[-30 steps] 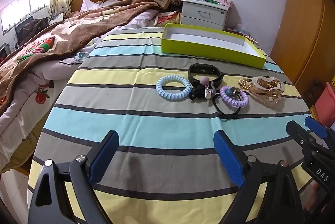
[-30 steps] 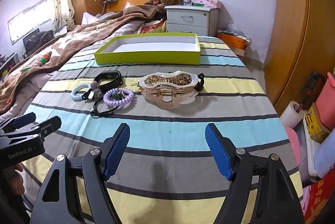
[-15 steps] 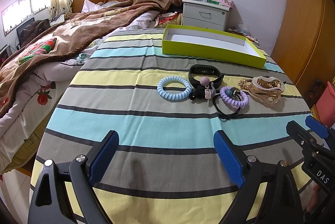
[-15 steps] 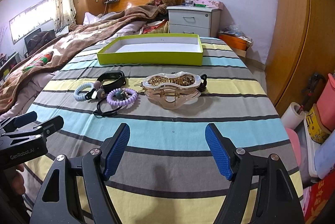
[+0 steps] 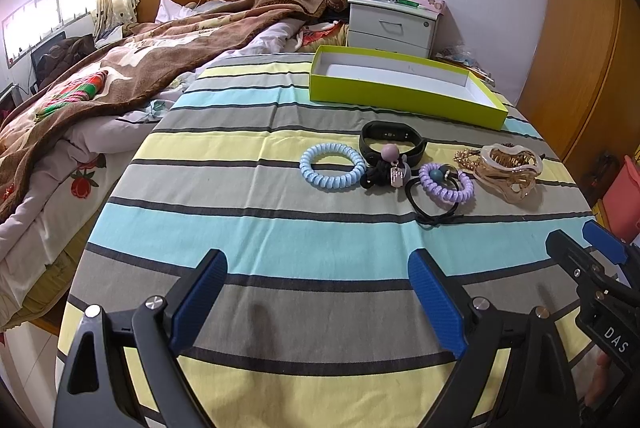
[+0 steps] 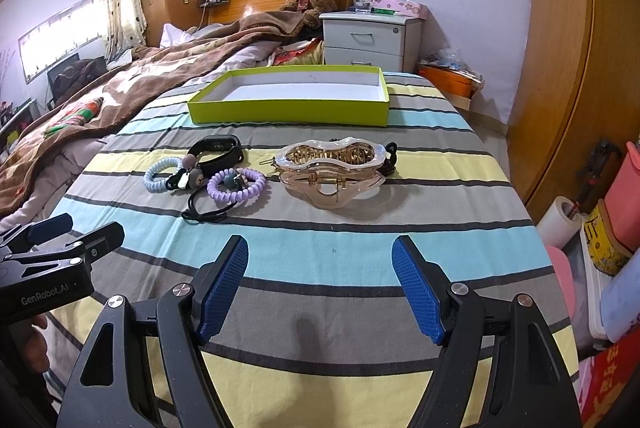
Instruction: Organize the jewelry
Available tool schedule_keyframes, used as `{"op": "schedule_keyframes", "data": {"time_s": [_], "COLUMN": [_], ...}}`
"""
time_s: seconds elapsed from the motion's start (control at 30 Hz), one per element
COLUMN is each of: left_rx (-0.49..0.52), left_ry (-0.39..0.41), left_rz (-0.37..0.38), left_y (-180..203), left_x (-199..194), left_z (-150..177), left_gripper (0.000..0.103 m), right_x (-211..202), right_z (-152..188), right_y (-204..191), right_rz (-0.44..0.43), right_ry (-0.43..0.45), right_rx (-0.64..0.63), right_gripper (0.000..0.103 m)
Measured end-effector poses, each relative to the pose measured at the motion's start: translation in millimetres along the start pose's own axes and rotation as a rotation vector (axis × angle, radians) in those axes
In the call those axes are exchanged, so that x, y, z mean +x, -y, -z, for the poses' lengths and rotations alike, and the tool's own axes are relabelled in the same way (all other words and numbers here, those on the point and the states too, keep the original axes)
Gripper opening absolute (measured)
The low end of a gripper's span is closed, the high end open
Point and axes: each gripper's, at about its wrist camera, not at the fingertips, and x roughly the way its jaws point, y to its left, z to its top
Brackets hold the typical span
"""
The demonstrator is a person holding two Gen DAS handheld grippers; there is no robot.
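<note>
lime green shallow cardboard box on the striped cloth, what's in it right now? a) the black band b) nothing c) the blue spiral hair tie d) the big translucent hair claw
b: the lime green shallow cardboard box shows only its bare white floor, and the blue spiral hair tie, translucent hair claw and black band all lie on the cloth in front of it.

The left gripper (image 5: 316, 298) hangs low with its jaws spread wide and nothing between the blue pads (image 5: 199, 302). The right gripper (image 6: 320, 288) sits the same way, fingers parted, blue pads (image 6: 418, 294) facing each other across an open gap. Each gripper shows at the edge of the other's view, side by side. A bit of hand (image 6: 34, 346), probably the left, shows below the left gripper's body
</note>
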Motion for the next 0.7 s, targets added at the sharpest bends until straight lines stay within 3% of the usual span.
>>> {"op": "schedule_keyframes", "data": {"time_s": [0.7], "left_rx": [0.0], "left_ry": [-0.006], "left_rz": [0.001], "left_y": [-1.1], "left_x": [-2.5], "left_z": [2.4], "left_gripper": [0.093], "right_x": [-1.6], "right_z": [0.7], "right_y": [-0.5], "right_rz": [0.001], "right_ry": [0.001], "right_rx": [0.001], "right_gripper": [0.074]}}
